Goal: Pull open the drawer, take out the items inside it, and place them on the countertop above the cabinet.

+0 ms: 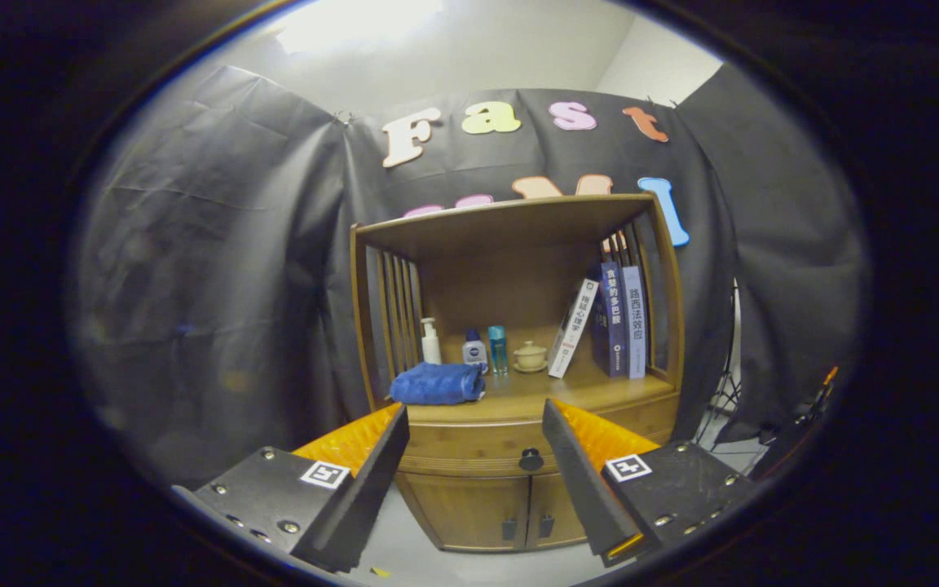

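A wooden cabinet (pixel 469 505) stands ahead against the black cloth wall. Its drawer (pixel 469 448) is closed, with a dark round knob (pixel 531 460) at the front. My gripper (pixel 476 416) is open, some distance short of the cabinet, and the knob shows between its fingers, nearer the right one. Nothing is held. Above the drawer lies the countertop (pixel 567 391) under an open shelf frame. The drawer's contents are hidden.
On the countertop lie a folded blue towel (pixel 437 383), a white pump bottle (pixel 430 342), two small bottles (pixel 486 350), a small lidded cup (pixel 530 355) and several books (pixel 612 322) leaning at the right. Two lower doors (pixel 510 509) sit beneath the drawer. A tripod (pixel 718 399) stands right.
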Tool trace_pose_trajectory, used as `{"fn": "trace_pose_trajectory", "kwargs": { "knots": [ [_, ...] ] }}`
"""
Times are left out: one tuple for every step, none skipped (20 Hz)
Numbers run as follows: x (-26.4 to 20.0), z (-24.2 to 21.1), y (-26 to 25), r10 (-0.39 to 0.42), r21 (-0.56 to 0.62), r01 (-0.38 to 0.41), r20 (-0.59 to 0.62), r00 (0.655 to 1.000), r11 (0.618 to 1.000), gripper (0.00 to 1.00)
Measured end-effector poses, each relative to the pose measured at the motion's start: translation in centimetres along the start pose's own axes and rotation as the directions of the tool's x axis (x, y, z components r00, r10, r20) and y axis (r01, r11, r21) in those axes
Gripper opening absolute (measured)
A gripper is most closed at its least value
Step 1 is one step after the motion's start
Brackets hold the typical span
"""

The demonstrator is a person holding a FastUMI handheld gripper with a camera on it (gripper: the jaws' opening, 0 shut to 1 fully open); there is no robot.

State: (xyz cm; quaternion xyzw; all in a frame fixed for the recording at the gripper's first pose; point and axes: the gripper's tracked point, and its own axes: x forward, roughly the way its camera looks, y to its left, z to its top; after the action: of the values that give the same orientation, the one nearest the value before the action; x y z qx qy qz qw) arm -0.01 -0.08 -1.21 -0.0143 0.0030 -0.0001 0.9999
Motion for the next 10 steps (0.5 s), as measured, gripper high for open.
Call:
{"fn": "trace_pose_trajectory", "kwargs": {
  "knots": [
    [0.1, 0.0, 0.0, -0.001, -0.003, 0.001, 0.001, 1.0, 1.0, 0.98],
    [0.1, -0.3, -0.1, -0.002, -0.004, 0.002, 0.001, 1.0, 1.0, 0.98],
    [0.1, -0.4, -0.1, -0.001, -0.001, 0.001, -0.002, 1.0, 1.0, 0.98],
    [0.1, -0.7, -0.1, -0.001, 0.003, 0.001, -0.005, 1.0, 1.0, 0.98],
    [0.2, -1.0, -0.2, -0.002, 0.004, 0.002, -0.011, 1.0, 1.0, 0.98],
    [0.3, -1.4, -0.2, -0.004, 0.003, 0.004, -0.016, 1.0, 1.0, 0.98],
    [0.5, -1.8, -0.3, -0.006, 0.0, 0.006, -0.022, 1.0, 1.0, 0.98],
    [0.5, -2.1, -0.3, -0.004, -0.004, 0.004, -0.027, 1.0, 1.0, 0.98],
    [0.7, -2.5, -0.3, -0.004, -0.009, 0.003, -0.03, 1.0, 1.0, 0.98],
    [0.9, -3.0, -0.4, -0.004, -0.015, 0.003, -0.033, 0.999, 1.0, 0.98]
  ]
}}
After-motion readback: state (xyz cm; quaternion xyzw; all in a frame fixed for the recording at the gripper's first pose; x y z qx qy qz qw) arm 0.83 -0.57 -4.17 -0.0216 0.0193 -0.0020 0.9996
